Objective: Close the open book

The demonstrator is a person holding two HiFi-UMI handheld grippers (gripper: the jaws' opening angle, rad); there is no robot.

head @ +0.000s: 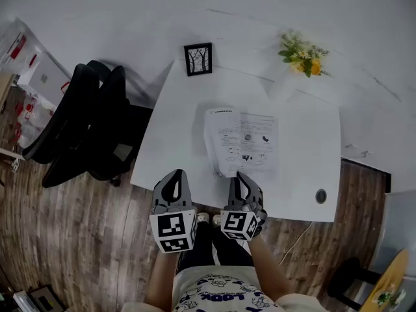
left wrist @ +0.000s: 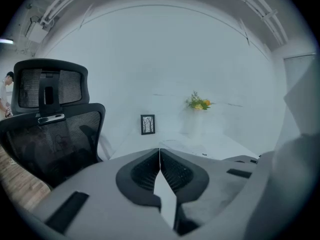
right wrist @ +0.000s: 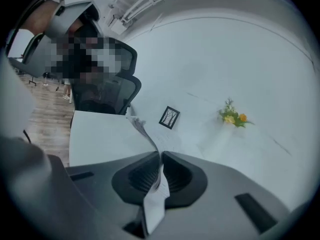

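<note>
The open book (head: 244, 142) lies flat in the middle of the white table (head: 305, 168), its printed pages facing up. My right gripper (head: 239, 177) is at the book's near edge, shut on a page of it. In the right gripper view that page (right wrist: 142, 129) curls up off the book and runs between the pads of the right gripper (right wrist: 160, 160). My left gripper (head: 175, 175) hovers over the table's near edge, left of the book and apart from it. In the left gripper view the left gripper (left wrist: 160, 153) has its jaws together with nothing between them.
A small black picture frame (head: 197, 58) stands at the table's far edge, and a bunch of yellow flowers (head: 302, 54) at the far right. A black office chair (head: 91, 122) stands left of the table. A round cable hole (head: 320, 195) is near the front right.
</note>
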